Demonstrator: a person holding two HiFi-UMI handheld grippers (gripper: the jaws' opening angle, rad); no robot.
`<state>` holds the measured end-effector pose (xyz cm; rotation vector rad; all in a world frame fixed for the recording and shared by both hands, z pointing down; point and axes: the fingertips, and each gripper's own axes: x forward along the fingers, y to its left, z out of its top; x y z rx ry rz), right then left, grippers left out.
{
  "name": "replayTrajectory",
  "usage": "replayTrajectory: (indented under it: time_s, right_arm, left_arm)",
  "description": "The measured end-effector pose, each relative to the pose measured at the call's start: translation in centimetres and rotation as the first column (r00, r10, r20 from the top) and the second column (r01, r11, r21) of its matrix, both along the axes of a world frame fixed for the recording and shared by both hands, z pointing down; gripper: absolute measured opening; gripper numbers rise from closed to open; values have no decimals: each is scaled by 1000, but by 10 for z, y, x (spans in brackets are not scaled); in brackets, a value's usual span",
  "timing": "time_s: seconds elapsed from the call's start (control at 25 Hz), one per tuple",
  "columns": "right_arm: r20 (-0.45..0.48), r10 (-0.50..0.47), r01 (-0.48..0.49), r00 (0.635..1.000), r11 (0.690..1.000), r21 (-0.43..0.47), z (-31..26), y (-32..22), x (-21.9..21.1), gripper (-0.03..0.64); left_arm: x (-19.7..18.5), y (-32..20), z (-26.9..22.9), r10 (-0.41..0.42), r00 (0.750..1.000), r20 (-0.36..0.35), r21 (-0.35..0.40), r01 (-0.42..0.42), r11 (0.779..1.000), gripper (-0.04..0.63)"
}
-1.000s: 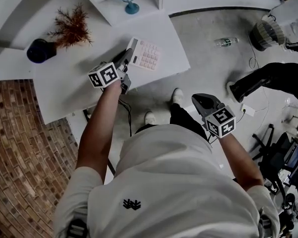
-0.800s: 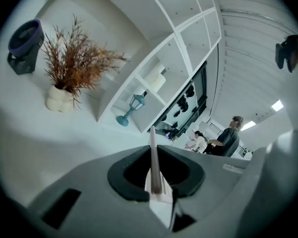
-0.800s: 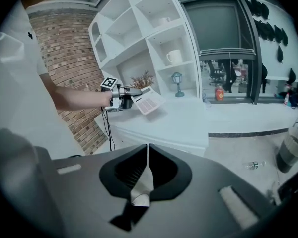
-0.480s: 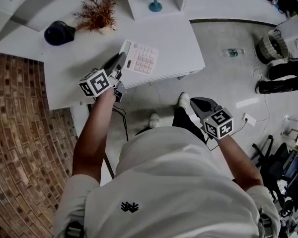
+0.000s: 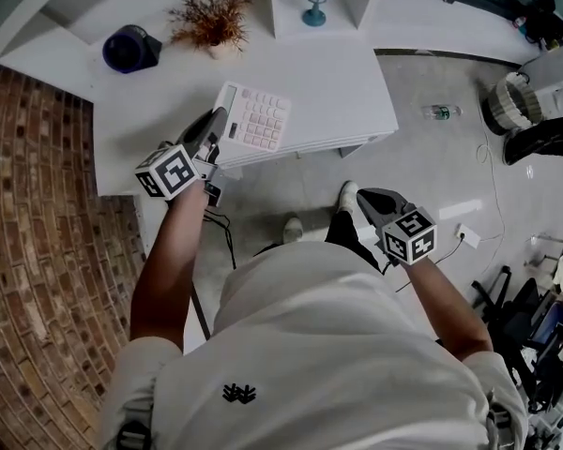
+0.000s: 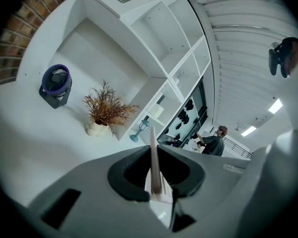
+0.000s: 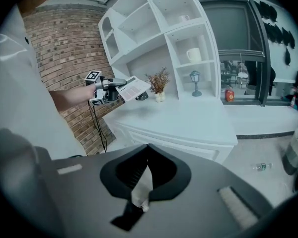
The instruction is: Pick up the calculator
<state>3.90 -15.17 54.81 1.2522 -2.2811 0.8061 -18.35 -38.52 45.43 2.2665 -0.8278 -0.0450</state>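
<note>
1. Head view: the left tool (image 5: 216, 127) is pinching the left edge of the calculator (image 5: 255, 120), which is hanging over the front edge of the white surface (image 5: 342, 73). At the back of the surface a white pot (image 5: 220, 51) is holding a dried plant (image 5: 211, 17). A dark fan (image 5: 129, 49) is sitting to the pot's left, and a shelf cubby (image 5: 280, 3) is housing a blue lantern (image 5: 315, 3). The right tool (image 5: 371, 200) is hovering above the floor (image 5: 432, 167) near the shoes (image 5: 348, 191), well apart from the surface. A plastic bottle (image 5: 440, 112) is lying on the floor.
2. Left gripper view: the jaws are clamping the calculator, which is showing edge-on as a thin strip rising between them. Beyond it the fan, the potted plant and the lantern are standing in a row, and a pale cup (image 6: 156, 111) is sitting in a cubby above the lantern.
3. Right gripper view: this tool's jaws are pressing together with nothing between them. Across the surface, the left tool is carrying the calculator tilted and clear of the top. A white mug (image 7: 193, 55) is resting in a cubby above the lantern.
</note>
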Motion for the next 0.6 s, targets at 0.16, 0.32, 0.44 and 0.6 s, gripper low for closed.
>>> replayTrajectory:
  time_s: [0.16,0.32,0.44,0.6]
  right_arm:
    - [-7,-7,7,1000,1000,2,0,4,-14,14]
    - [-17,-11,11,1000,1000,4,-1,8,-22,14]
    - [-21,-10,10,1000,1000,2,-2,10,-28,14]
    - [-28,-13,13,1000,1000,1,-2,14,-35,14]
  left_arm:
    - [-20,9,-7,-7,1000,-7,4,7,1000,46]
    - [-36,16,-11,-16,1000,-11,9,16,1000,46]
    - [-44,19,-13,-22,1000,-14,13,22,1000,46]
    - [-54,24,-15,-28,999,-17,18,28,999,46]
